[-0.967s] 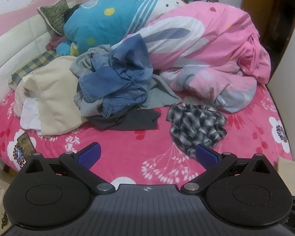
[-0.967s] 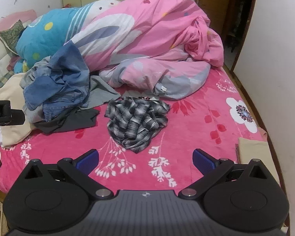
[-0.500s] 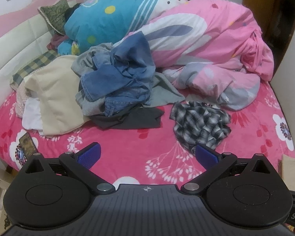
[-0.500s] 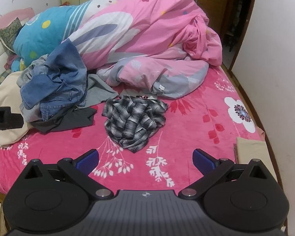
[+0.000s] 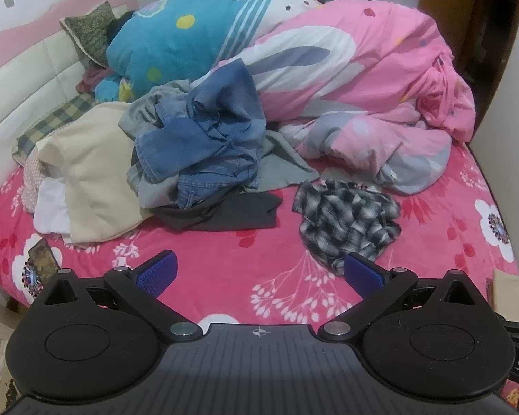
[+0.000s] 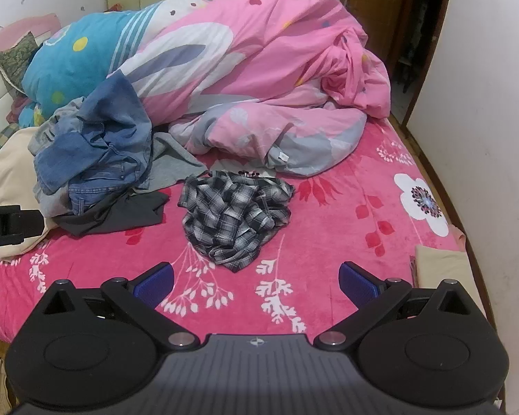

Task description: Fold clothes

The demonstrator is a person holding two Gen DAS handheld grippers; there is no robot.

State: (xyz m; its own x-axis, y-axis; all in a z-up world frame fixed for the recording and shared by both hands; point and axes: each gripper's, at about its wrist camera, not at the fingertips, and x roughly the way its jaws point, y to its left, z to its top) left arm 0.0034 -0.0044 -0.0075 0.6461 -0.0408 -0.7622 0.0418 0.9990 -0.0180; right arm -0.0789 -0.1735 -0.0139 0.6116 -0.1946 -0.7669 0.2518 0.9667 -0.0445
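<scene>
A crumpled black-and-white plaid shirt (image 5: 346, 218) lies on the pink flowered bed cover (image 5: 225, 269), also in the right wrist view (image 6: 235, 214). A heap of blue jeans (image 5: 204, 145) and grey and dark garments (image 5: 225, 207) lies to its left, the jeans (image 6: 100, 152) also showing in the right wrist view. My left gripper (image 5: 259, 273) is open and empty, near the bed's front edge. My right gripper (image 6: 256, 280) is open and empty, just short of the plaid shirt.
A big pink quilt (image 5: 363, 79) and a blue one (image 5: 176, 45) fill the back of the bed. Cream and white clothes (image 5: 90, 173) lie at the left by the padded headboard (image 5: 20, 93). A wall (image 6: 484, 103) runs along the right. A folded beige cloth (image 6: 443, 266) lies at the right edge.
Both grippers have moved slightly forward toward the clothes; the plaid shirt sits a little nearer in each view. Both stay open.
</scene>
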